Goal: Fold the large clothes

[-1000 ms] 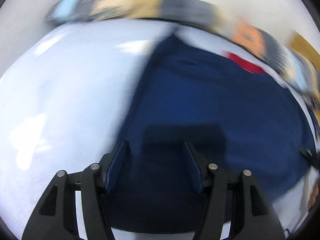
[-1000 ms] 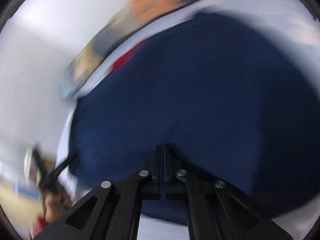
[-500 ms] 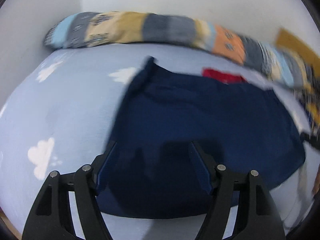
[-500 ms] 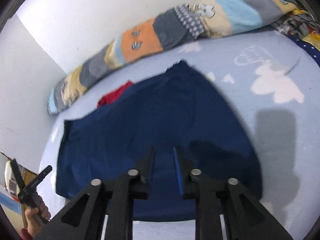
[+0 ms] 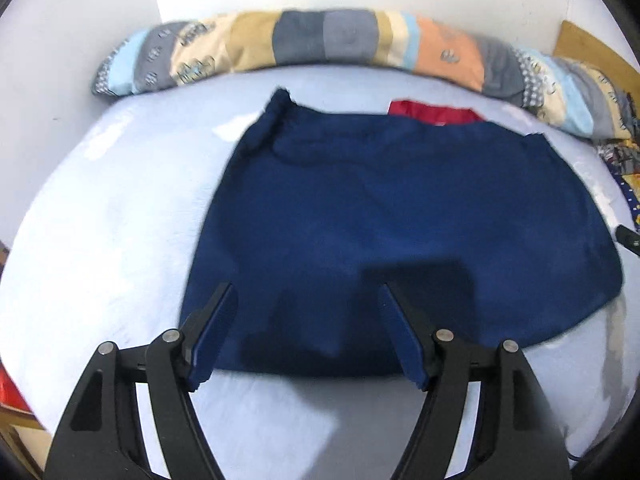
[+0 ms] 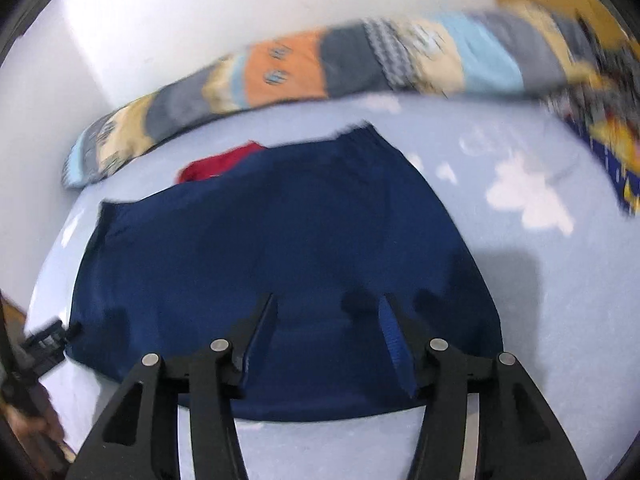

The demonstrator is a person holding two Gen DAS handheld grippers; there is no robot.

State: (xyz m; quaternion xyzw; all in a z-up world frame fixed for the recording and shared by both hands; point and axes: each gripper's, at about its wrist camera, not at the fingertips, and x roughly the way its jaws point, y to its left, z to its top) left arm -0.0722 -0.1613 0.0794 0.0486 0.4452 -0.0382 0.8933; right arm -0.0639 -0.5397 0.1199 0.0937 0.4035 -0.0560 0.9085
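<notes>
The navy garment (image 5: 400,220) lay spread flat on the pale blue sheet (image 5: 100,240), a patchwork bolster (image 5: 320,36) behind it. Both tongs hung above its near edge — left gripper (image 5: 308,334) wide and empty, right gripper (image 6: 328,336) with jaws just opened, nothing between them — clear of the cloth.

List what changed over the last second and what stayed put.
The right gripper, shut a second ago, has just been opening, nothing between its jaws. The left gripper widened slightly. Both pulled back, so more bed shows. The folded navy blue garment, red cloth and patchwork bolster stayed put.
</notes>
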